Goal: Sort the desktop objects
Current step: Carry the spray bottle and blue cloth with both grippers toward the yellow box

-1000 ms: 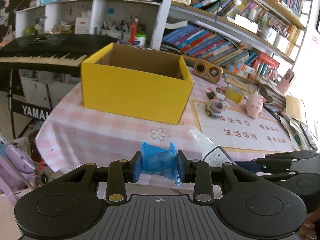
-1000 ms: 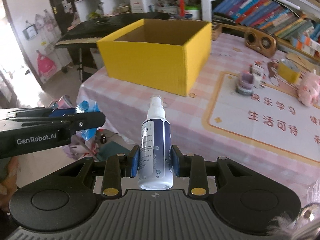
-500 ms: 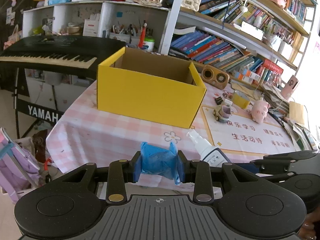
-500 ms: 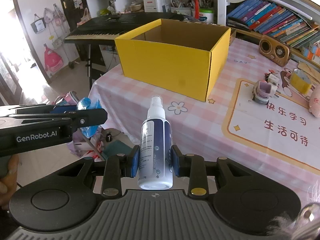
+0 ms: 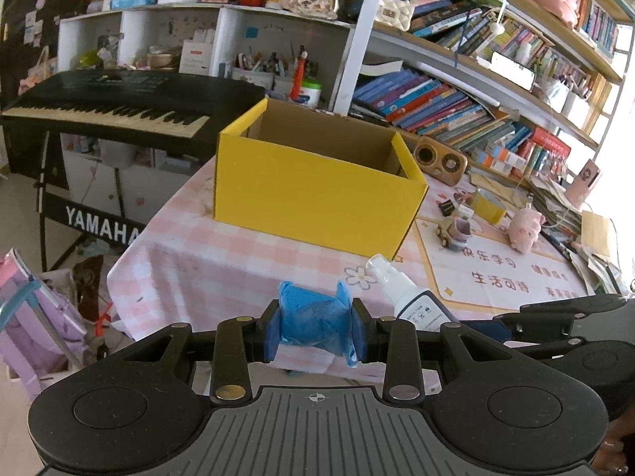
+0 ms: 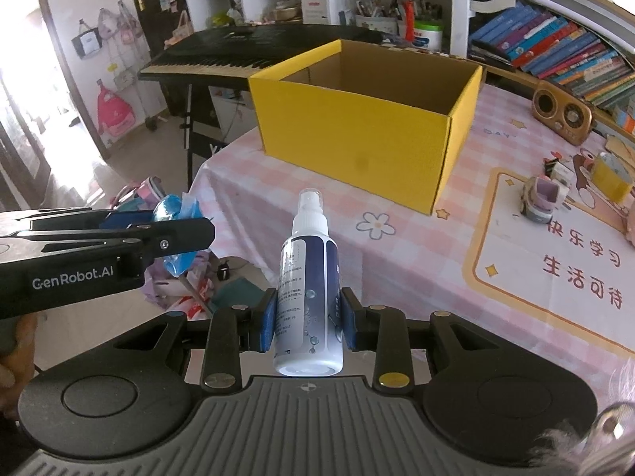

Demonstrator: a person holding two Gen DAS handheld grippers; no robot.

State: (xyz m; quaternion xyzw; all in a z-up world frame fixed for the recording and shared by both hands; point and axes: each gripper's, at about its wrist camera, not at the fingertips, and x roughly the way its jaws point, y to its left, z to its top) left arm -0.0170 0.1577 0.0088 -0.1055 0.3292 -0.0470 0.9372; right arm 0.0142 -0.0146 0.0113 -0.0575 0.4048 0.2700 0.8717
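My left gripper (image 5: 314,327) is shut on a crumpled blue wrapper (image 5: 313,319), held in the air off the near edge of the table. My right gripper (image 6: 306,323) is shut on a white and dark blue spray bottle (image 6: 307,301), nozzle pointing forward; the bottle also shows in the left wrist view (image 5: 405,297). An open yellow cardboard box (image 5: 317,194) stands on the pink checked tablecloth (image 5: 238,254) ahead of both grippers; it also shows in the right wrist view (image 6: 365,131). The part of its inside that shows is bare. The left gripper shows at the left of the right wrist view (image 6: 174,234).
A toy truck (image 5: 454,232), a small yellow box (image 5: 490,206), a pink pig toy (image 5: 524,230) and a wooden speaker (image 5: 440,160) lie on the table's right side. A Yamaha keyboard (image 5: 111,115) stands left of the table. Bookshelves (image 5: 476,99) run behind.
Both grippers have pulled back and up from the table, so the yellow box looks smaller and farther. Each still holds the same object.
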